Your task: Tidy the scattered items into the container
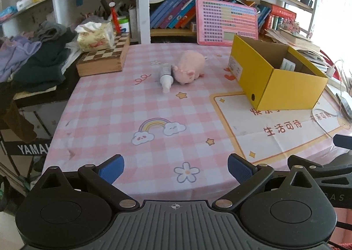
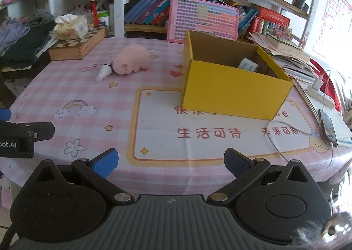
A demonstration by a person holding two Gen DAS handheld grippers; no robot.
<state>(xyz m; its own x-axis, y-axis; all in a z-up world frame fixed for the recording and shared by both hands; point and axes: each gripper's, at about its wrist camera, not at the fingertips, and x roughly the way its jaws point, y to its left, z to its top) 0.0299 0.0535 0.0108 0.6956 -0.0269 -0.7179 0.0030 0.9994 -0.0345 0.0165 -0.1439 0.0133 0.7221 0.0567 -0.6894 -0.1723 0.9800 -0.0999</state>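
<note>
A pink plush pig (image 1: 190, 67) (image 2: 129, 59) lies on the pink checked tablecloth, touching a white tube (image 1: 166, 77) (image 2: 104, 72) on its left. An open yellow cardboard box (image 1: 275, 76) (image 2: 233, 87) stands to the right, with a small white packet (image 2: 247, 64) inside. My left gripper (image 1: 176, 168) is open and empty near the table's front edge, far from the items. My right gripper (image 2: 171, 162) is open and empty at the front edge, in front of the box.
A wooden chessboard box (image 1: 103, 58) with a tissue pack (image 1: 95, 36) sits at the back left beside piled clothes (image 1: 33, 56). A pink chart board (image 1: 226, 22) leans on the bookshelf. A phone (image 2: 329, 126) and cable (image 2: 286, 131) lie at the right.
</note>
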